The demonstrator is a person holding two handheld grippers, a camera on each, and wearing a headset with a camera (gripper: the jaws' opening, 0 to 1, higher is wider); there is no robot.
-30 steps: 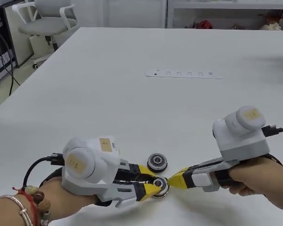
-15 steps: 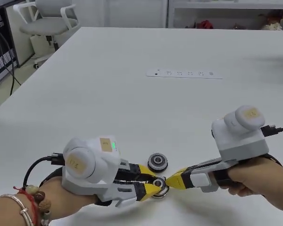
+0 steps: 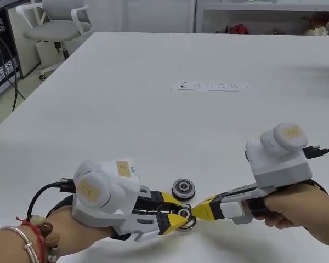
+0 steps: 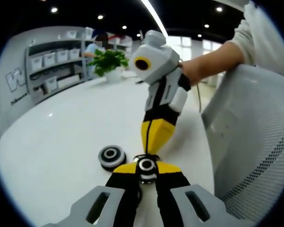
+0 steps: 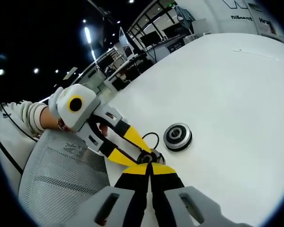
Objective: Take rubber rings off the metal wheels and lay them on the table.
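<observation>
White table is the big thing here, and both tools are working low near its front edge; the left gripper comes in from the person's left with its 2 yellow jaws squeezed onto the rim of a metal wheel, so the wheel sits right between its tips. The right gripper points at it from the opposite side, nearly tip to tip, with its jaws pressed together. In the right gripper view a thin black loop, the rubber ring, bulges off the wheel just past those tips, so I'd say it's pinching the ring's near edge, though the actual bite is hidden. A second wheel lies flat just beyond both sets of tips, touching neither; its dark outer band looks like a ring not yet taken off.

What matters for the next bit: the ring is dead ahead of the right tool and the 2 tools sit roughly on 1 line, so peeling it looks like a pull back along the right gripper's own axis, away from the left one; the risk, I reckon, is the pinch slipping and the ring snapping back on.
</observation>
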